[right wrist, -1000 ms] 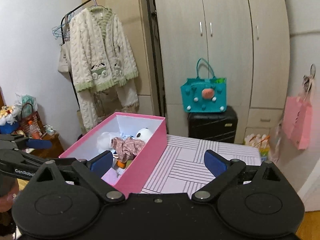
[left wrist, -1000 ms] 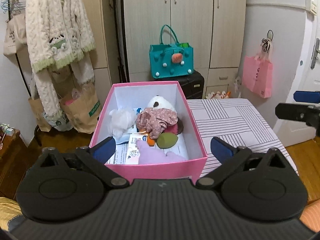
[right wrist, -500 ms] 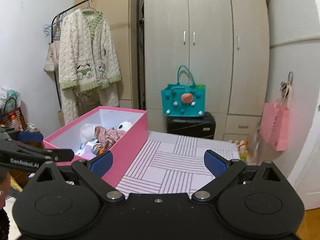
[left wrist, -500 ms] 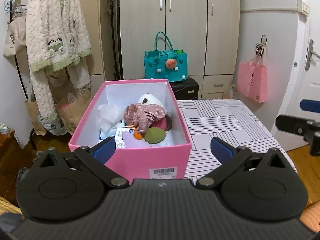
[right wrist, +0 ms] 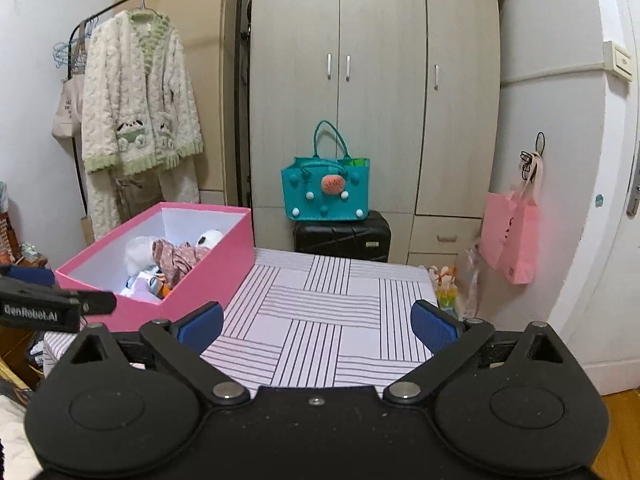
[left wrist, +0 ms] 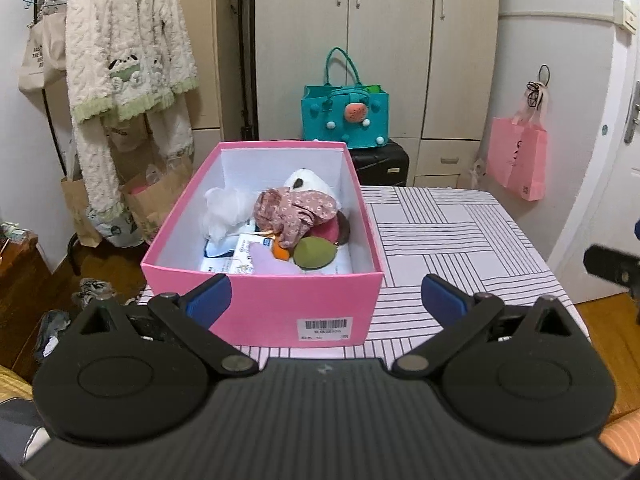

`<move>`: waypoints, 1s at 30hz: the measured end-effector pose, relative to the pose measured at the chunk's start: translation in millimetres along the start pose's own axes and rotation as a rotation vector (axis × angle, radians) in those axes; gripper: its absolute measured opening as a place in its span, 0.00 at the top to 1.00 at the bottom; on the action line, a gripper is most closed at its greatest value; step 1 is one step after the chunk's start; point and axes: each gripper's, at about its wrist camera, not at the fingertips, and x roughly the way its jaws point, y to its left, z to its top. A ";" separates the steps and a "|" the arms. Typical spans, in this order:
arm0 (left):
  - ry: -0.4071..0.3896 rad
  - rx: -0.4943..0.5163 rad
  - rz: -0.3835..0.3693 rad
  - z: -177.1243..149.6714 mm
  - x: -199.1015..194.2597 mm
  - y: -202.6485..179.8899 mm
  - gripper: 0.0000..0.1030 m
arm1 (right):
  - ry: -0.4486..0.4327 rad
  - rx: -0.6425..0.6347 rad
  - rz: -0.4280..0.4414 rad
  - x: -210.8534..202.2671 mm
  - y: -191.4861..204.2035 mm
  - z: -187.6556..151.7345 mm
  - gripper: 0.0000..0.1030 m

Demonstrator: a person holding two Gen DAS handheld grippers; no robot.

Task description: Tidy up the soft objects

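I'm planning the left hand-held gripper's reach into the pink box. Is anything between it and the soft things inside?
Only the pink box's own near wall. The left hand-held gripper is open and empty just in front of it, and the floral cloth and green pouch lie behind that wall. The box has no lid, so going in from above looks clear.

We stand in a home bedroom: a tall wardrobe (right wrist: 376, 92) fills the frame's centre, a fluffy robe (right wrist: 138, 96) hangs on a rack at upper left, and a striped bedsheet (right wrist: 336, 312) spreads below.
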 end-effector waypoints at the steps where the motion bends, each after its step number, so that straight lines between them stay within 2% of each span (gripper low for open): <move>1: 0.001 -0.002 0.006 1.4 -0.8 0.4 0.00 | 0.003 -0.002 -0.003 0.0 1.3 -1.1 0.01; 8: -0.009 0.002 0.046 2.4 -7.0 2.8 0.00 | -0.003 0.033 0.030 0.0 4.2 -7.7 0.01; 16: -0.025 -0.006 0.044 -4.3 -8.3 4.8 0.00 | -0.037 0.055 0.048 2.6 2.7 -16.9 0.01; 20: -0.050 -0.015 0.080 -7.8 -6.4 4.1 0.00 | -0.038 0.035 0.014 7.5 3.5 -21.1 0.01; 30: -0.062 -0.010 0.085 -13.5 1.0 -1.4 0.00 | -0.043 0.018 -0.030 12.3 1.6 -29.5 0.01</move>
